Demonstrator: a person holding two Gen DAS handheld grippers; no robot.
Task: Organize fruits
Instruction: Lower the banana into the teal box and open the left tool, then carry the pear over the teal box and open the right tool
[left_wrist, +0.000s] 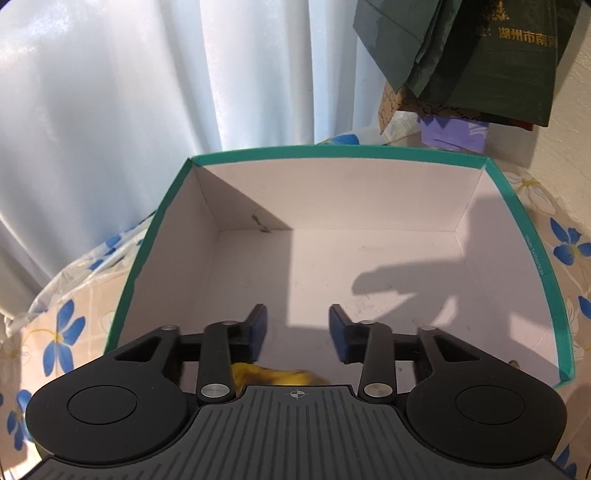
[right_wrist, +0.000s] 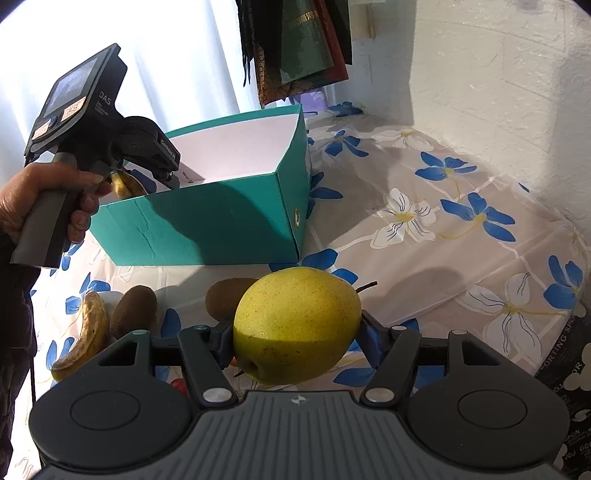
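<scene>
In the left wrist view my left gripper (left_wrist: 297, 332) hangs open inside a teal box (left_wrist: 159, 236) with a white inside. Nothing is between its blue pads (left_wrist: 258, 332). A spotted banana (left_wrist: 277, 376) shows just under the fingers, by the box's near wall. In the right wrist view my right gripper (right_wrist: 295, 341) is shut on a big yellow pear (right_wrist: 295, 317), held above the flowered tablecloth. Further off, a hand holds the left gripper (right_wrist: 171, 175) over the near left corner of the teal box (right_wrist: 207, 229), with the banana (right_wrist: 125, 184) under it.
On the cloth in front of the box lie two kiwis (right_wrist: 133, 310) (right_wrist: 221, 299) and a browned banana (right_wrist: 88, 332). A bit of something red (right_wrist: 179, 386) peeks out by my right gripper. Curtains and hanging dark bags (right_wrist: 310, 44) stand behind; a white wall (right_wrist: 480, 74) is at the right.
</scene>
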